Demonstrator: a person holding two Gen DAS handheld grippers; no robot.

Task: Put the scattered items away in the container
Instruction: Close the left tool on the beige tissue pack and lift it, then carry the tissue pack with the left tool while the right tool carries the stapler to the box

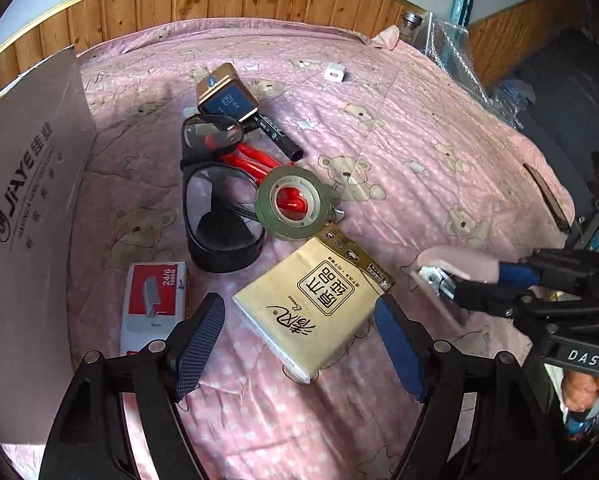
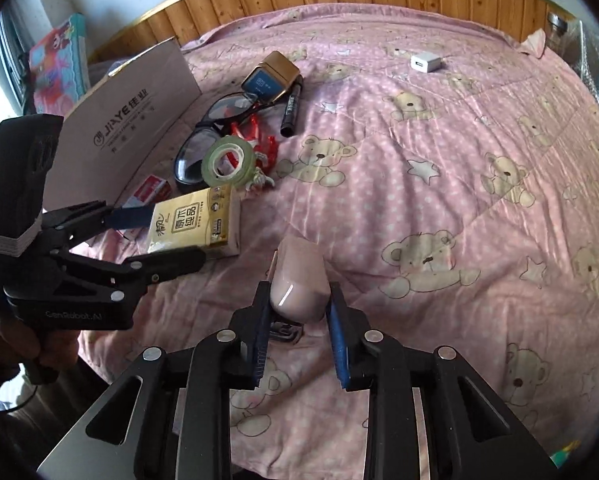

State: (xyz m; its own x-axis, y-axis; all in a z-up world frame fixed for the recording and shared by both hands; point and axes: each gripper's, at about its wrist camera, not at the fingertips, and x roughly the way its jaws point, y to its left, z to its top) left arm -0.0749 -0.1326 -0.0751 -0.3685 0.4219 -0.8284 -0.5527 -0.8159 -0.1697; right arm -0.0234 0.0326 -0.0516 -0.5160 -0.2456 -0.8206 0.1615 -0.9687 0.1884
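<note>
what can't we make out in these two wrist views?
- Cardboard box: interior hidden behind its wall in both views; left wrist view crops it.
- Red-handled tool: head covered by tape roll and glasses.
- Pink stapler: underside hidden between right hand-held gripper pads.
- Staples box: mostly behind left hand-held gripper finger.

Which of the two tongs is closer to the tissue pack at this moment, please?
The left. The left tongs are open with a finger on either side of the tissue pack. The right tongs sit off to its right, closed on a pink stapler.
</note>
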